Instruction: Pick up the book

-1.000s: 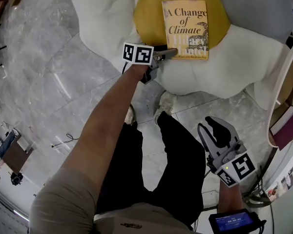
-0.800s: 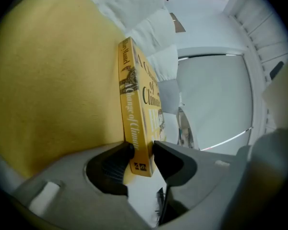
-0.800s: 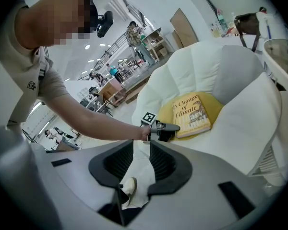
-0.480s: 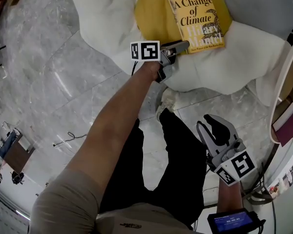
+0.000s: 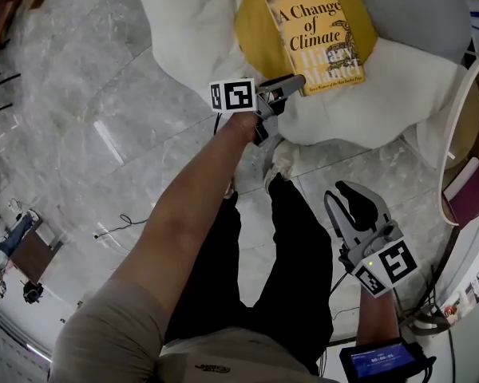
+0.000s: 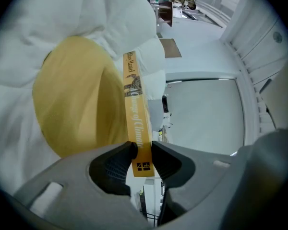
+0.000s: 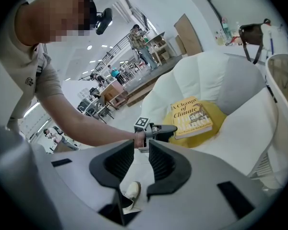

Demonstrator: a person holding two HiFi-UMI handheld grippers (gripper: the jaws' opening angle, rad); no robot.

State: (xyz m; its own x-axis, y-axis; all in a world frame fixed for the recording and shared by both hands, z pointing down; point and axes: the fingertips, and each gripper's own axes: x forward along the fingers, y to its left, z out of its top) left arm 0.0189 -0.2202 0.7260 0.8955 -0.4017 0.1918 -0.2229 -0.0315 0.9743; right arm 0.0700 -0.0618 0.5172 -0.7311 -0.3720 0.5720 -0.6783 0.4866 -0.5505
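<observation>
The right gripper (image 7: pixel 141 153) fills the bottom of the frame. Its dark fingers (image 7: pixel 116 164) are closing on a narrow gap with nothing gripped; a shoe (image 7: pixel 131 190) on the floor shows through it. Just above centre, a bare arm (image 7: pixel 86 123) reaches in from the left with the left gripper (image 7: pixel 174 128), whose fingers meet the lower-left edge of the book (image 7: pixel 191 117). The book rests on a yellow cushion (image 7: pixel 206 132) in a white chair (image 7: pixel 240 143).
</observation>
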